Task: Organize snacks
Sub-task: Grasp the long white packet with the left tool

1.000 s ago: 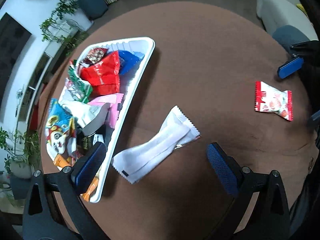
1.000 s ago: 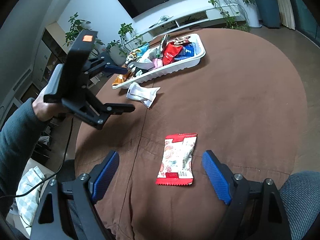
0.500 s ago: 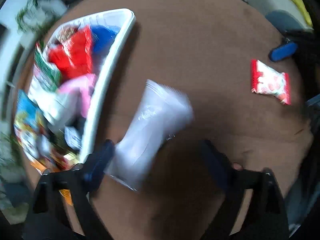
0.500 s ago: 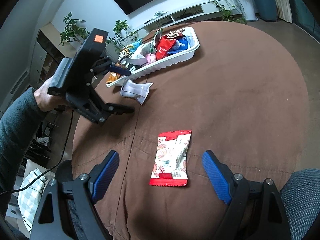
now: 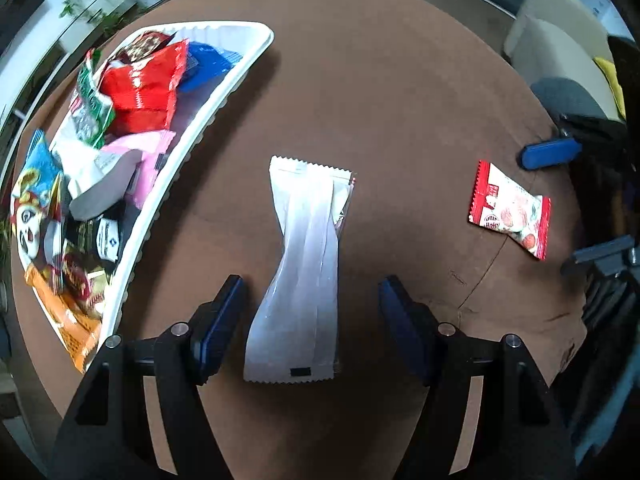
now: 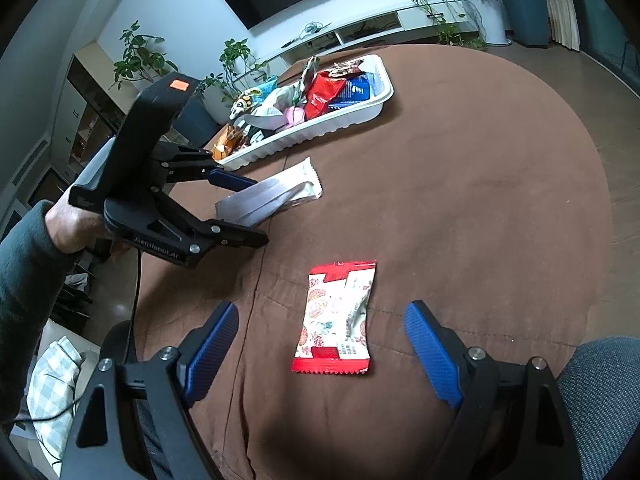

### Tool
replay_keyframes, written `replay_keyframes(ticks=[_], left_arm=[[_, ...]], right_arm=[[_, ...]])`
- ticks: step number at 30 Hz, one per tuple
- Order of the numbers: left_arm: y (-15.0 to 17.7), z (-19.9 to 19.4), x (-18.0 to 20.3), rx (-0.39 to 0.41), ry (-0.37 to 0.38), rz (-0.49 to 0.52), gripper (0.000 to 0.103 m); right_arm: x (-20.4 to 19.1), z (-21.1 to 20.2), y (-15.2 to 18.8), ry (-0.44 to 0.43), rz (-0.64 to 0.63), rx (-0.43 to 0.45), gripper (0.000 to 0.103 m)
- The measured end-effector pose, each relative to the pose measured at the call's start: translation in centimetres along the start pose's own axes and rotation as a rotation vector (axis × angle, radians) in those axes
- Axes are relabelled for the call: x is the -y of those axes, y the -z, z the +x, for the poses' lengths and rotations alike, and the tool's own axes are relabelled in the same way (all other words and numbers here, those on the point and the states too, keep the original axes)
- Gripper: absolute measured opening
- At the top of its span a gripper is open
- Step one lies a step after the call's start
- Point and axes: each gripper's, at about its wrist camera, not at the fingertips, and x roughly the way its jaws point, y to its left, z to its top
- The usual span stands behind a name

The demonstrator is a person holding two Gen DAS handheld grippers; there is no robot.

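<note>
Your left tongs (image 5: pixel 310 312) swung round until the white packet (image 5: pixel 304 272) lay lengthwise between their spread fingers, ready to pinch; right tongs (image 6: pixel 320 344) stayed apart over the red packet (image 6: pixel 338 316).

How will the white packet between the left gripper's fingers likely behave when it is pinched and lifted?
The white packet lies flat, thin and slightly twisted, so it will probably flex and droop. Its glossy film may slip in the open left gripper. It looks light for its size; it should neither roll nor tip on the brown table.
</note>
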Motion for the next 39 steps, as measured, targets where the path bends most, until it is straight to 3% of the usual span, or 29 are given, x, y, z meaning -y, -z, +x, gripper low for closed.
replay_keyframes(ticks=[3,7,13,15,18,22,30,35,39], left_arm=[[0.0,0.0,-0.6,0.009,0.021,-0.068,0.058],[0.8,-0.2,-0.5,0.055,-0.003,-0.149,0.040],[0.8,-0.3,-1.8,0.147,0.025,-0.331,0.040],[1.1,-0.3,-2.0,0.162,0.006,-0.349,0.039],[2.4,-0.6,-1.1,0.177,-0.053,-0.376,0.031],[3.6,-0.9,-1.1,0.225,-0.018,-0.456,0.023],[7.7,-1.5,1.0,0.341,0.027,-0.605,0.019],[10.5,-2.0,2.4,0.411,0.065,-0.695,0.019],[13.5,-2.6,3.3,0.447,0.085,-0.738,0.019]], right_arm=[[-0.3,0.0,0.0,0.013,-0.010,0.005,0.087],[-0.1,0.0,-0.2,0.037,-0.009,0.015,0.086],[-0.2,0.0,-0.1,0.061,0.000,0.010,0.085],[-0.4,-0.2,-0.1,0.073,-0.009,0.013,0.085],[-0.4,-0.4,-0.1,0.094,-0.008,0.021,0.085],[0.0,-0.1,-0.3,0.122,0.006,0.022,0.085],[-0.8,0.4,-0.7,0.163,-0.030,0.017,0.084],[-1.5,1.3,-0.5,0.206,-0.059,-0.012,0.067],[-1.7,1.6,-0.5,0.224,-0.075,-0.021,0.065]])
